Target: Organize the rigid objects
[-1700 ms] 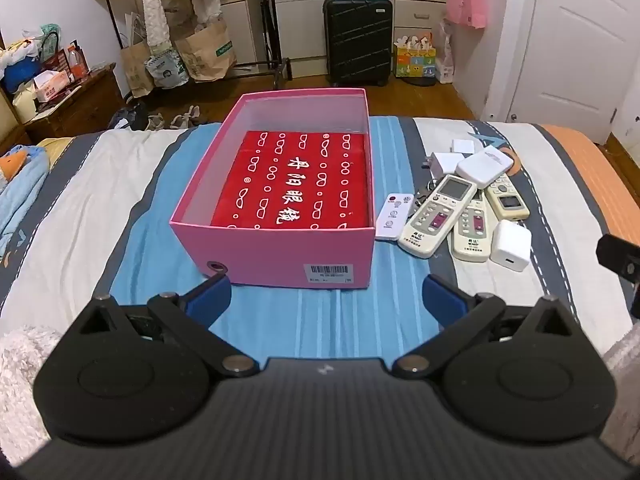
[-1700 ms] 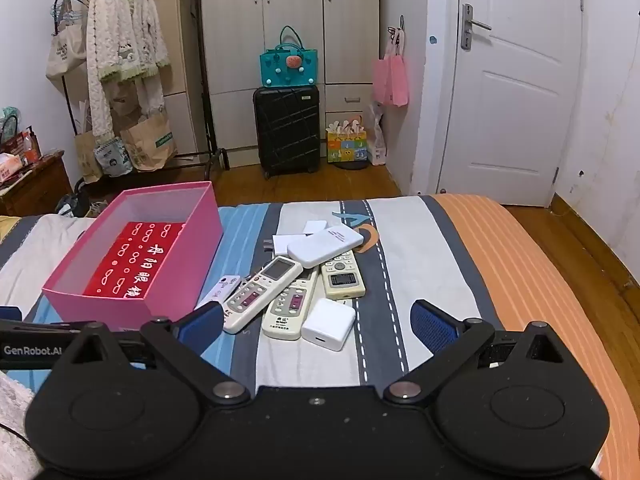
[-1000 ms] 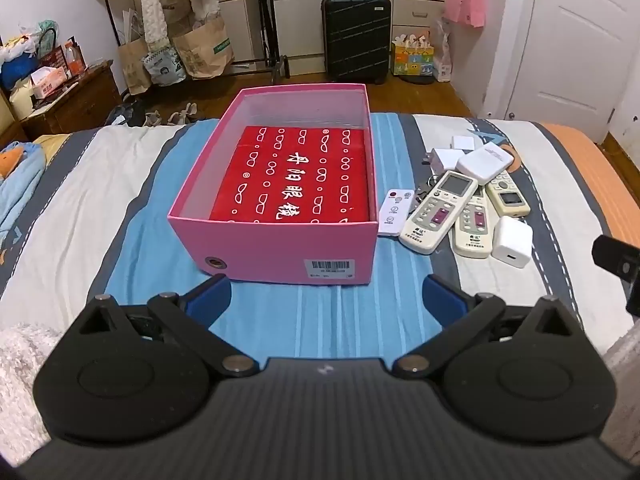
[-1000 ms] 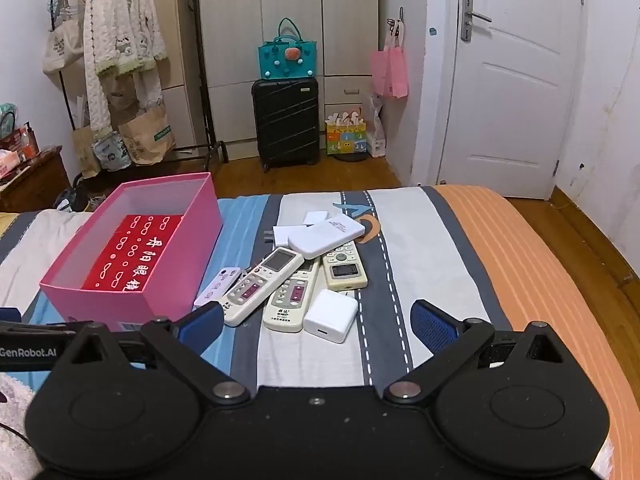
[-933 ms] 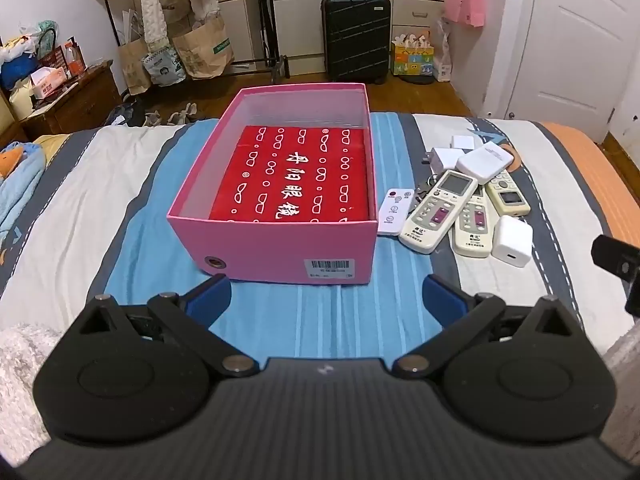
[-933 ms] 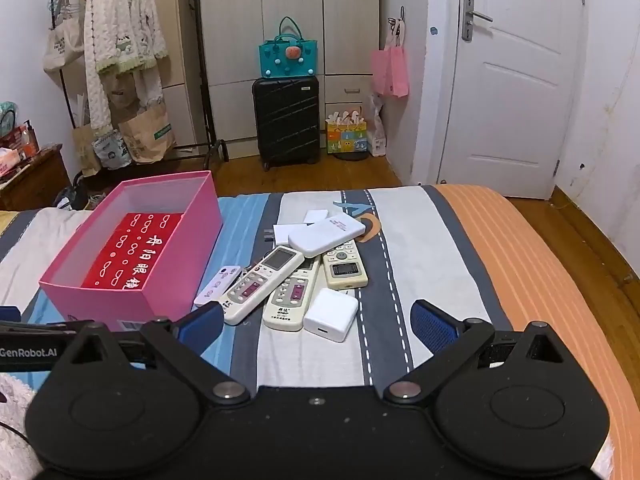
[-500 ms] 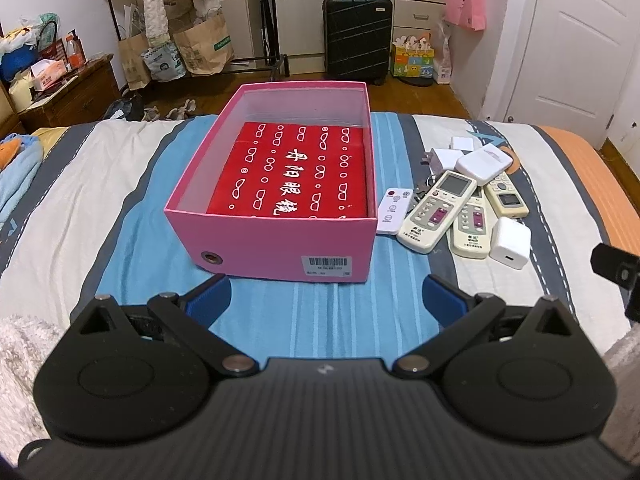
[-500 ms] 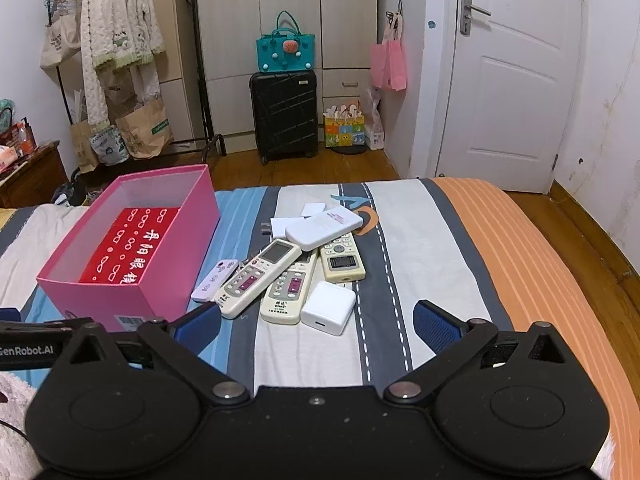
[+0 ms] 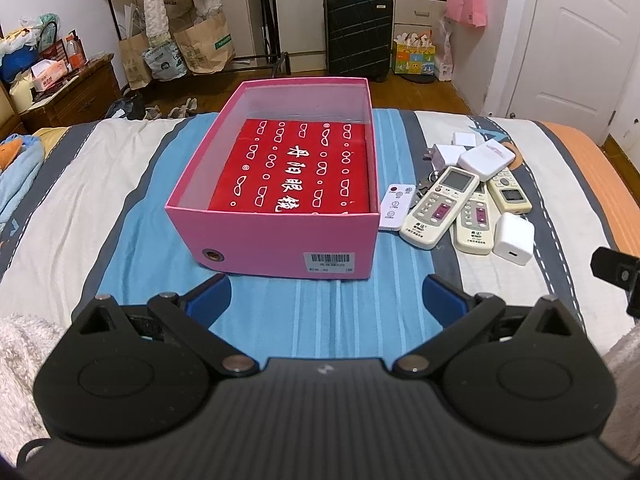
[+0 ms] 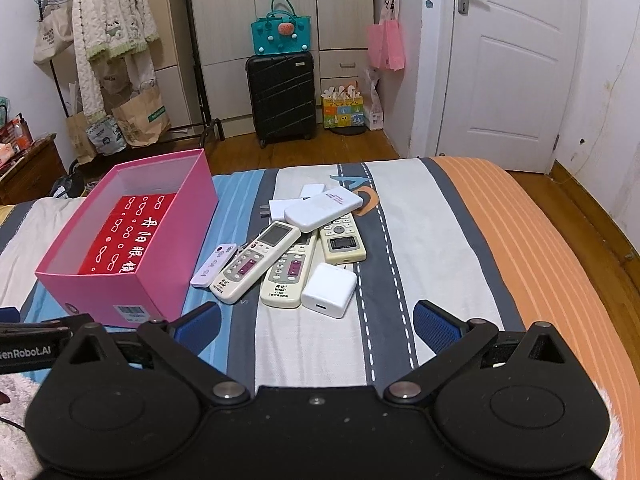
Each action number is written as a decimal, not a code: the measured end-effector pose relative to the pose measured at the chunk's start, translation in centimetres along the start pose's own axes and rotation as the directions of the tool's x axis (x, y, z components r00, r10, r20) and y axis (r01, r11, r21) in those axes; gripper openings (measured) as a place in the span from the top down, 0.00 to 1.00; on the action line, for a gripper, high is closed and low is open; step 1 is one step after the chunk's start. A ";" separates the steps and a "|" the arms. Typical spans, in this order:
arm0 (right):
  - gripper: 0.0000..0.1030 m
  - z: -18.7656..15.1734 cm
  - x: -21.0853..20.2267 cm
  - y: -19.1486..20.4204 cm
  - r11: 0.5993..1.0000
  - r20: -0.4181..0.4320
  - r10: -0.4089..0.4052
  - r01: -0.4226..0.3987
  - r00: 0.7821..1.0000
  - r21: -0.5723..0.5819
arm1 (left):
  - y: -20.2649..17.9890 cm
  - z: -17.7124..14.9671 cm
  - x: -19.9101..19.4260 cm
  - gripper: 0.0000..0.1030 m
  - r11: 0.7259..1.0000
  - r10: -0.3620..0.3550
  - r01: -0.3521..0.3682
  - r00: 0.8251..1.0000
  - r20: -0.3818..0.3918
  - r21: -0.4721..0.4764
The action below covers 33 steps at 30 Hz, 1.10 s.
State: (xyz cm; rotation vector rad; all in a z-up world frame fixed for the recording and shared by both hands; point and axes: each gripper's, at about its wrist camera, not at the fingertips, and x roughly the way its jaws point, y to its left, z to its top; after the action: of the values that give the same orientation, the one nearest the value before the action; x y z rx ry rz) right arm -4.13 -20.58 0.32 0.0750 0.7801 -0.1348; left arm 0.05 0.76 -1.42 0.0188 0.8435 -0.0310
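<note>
A pink open box (image 9: 276, 242) (image 10: 120, 290) with a red patterned packet (image 9: 296, 168) inside sits on the striped bed. Right of it lies a pile of remotes (image 9: 440, 208) (image 10: 260, 260), white chargers (image 9: 514, 238) (image 10: 330, 290) and a white power bank (image 9: 486, 158) (image 10: 324, 208). My left gripper (image 9: 326, 300) is open and empty, just short of the box's near wall. My right gripper (image 10: 316, 326) is open and empty, just short of the nearest white charger.
The bed (image 10: 440, 240) ends at a wooden floor with a black suitcase (image 10: 282, 98), a clothes rack (image 10: 112, 40), paper bags and a white door (image 10: 508, 68). A wooden side table (image 9: 68, 94) stands at the left. A fluffy white blanket (image 9: 16, 352) lies at the near left.
Both grippers have pulled back and risen slightly, so the box and the pile appear a little farther away. Both stay open. Nothing on the bed has moved.
</note>
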 end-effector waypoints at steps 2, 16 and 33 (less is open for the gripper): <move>0.00 0.0 -0.1 0.1 1.000 0.001 0.000 0.000 1.000 -0.001 | 0.0 0.0 0.0 0.00 1.000 0.001 -0.001 1.000 -0.001 0.000; 0.00 0.0 0.2 0.1 1.000 -0.011 -0.005 0.004 1.000 -0.017 | 0.4 -0.5 0.6 0.00 1.000 0.009 -0.009 1.000 -0.028 -0.010; 0.00 -0.1 0.4 0.2 1.000 -0.020 -0.007 0.007 1.000 -0.020 | 0.0 -0.5 1.0 0.00 1.000 0.029 -0.028 0.999 -0.038 0.012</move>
State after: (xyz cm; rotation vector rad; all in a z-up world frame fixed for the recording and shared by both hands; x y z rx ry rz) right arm -3.87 -20.45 -0.01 0.0552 0.8020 -0.1331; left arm 0.33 0.75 -2.45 0.0425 0.8813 -0.0089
